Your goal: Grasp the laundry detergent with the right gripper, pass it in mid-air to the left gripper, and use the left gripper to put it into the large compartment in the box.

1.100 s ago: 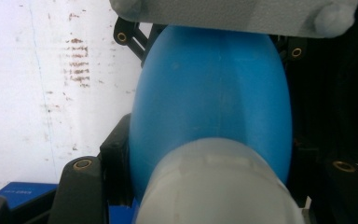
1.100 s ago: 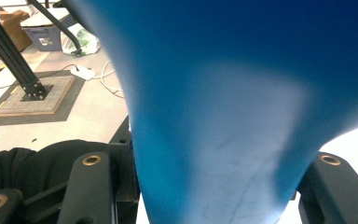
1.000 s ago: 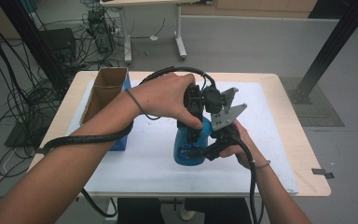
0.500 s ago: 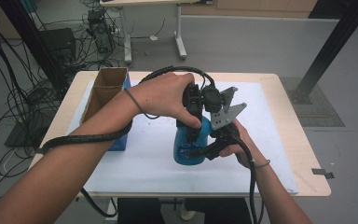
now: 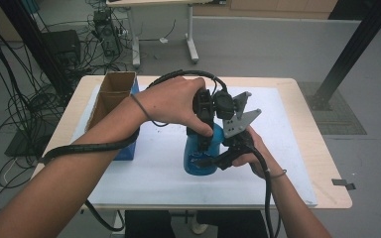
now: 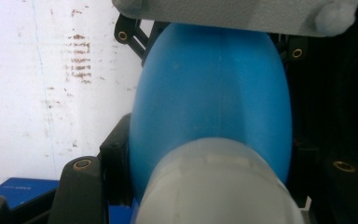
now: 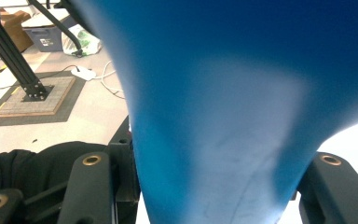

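A blue bottle [image 5: 198, 156] is held upright on the white mat [image 5: 144, 163], near the middle of the table [image 5: 322, 163]. In the left gripper view the bottle's blue body [image 6: 214, 98] and its pale cap [image 6: 214, 186] are seen from above, between the black jaws. The left gripper [image 5: 206, 136] is applied from above and is clamped on the bottle's upper part, near the cap. The left hand [image 5: 173, 101] is wrapped over that gripper's body.

The right gripper [image 5: 223, 156] is applied from the side and is clamped on the bottle's narrow part, lower than the left gripper; in the right gripper view the bottle [image 7: 233, 116] is pressed between both jaws. The right hand [image 5: 250, 148] is placed just behind it, and a grey plate [image 5: 238, 119] is carried on top of the gripper.

A cable [image 5: 89, 148] is trailed from the left gripper along the forearm. To the left of the left gripper, well apart from the bottle, an open cardboard box [image 5: 110, 99] is stood at the mat's edge, with a blue box [image 5: 128, 151] just beside it.
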`<state>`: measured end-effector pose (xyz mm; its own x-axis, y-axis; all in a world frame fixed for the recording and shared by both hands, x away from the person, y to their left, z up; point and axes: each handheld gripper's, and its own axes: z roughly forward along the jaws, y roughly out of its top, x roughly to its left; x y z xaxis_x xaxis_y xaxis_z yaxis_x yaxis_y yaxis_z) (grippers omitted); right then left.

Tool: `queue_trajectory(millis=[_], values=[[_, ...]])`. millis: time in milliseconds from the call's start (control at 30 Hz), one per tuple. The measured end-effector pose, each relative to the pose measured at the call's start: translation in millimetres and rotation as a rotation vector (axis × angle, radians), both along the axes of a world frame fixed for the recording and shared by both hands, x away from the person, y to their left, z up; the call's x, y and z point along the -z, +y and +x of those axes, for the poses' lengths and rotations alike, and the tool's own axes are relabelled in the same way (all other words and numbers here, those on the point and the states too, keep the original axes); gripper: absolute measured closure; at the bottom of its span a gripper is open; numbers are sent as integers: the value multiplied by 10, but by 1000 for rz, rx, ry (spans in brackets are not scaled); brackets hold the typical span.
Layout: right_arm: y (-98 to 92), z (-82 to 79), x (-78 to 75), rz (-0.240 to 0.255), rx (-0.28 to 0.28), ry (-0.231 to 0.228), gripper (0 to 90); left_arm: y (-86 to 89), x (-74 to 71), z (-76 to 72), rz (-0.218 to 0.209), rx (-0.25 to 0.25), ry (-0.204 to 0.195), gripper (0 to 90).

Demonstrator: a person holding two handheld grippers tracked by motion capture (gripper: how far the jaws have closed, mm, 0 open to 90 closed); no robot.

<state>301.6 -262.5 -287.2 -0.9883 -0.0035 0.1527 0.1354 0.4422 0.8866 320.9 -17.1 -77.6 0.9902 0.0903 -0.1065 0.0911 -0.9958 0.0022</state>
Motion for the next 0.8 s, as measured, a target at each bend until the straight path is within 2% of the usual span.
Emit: queue_trajectory(millis=[800], values=[[-37,-13,-2,10,10,0,426,-26,-25,-7,-2,3,-7,376]])
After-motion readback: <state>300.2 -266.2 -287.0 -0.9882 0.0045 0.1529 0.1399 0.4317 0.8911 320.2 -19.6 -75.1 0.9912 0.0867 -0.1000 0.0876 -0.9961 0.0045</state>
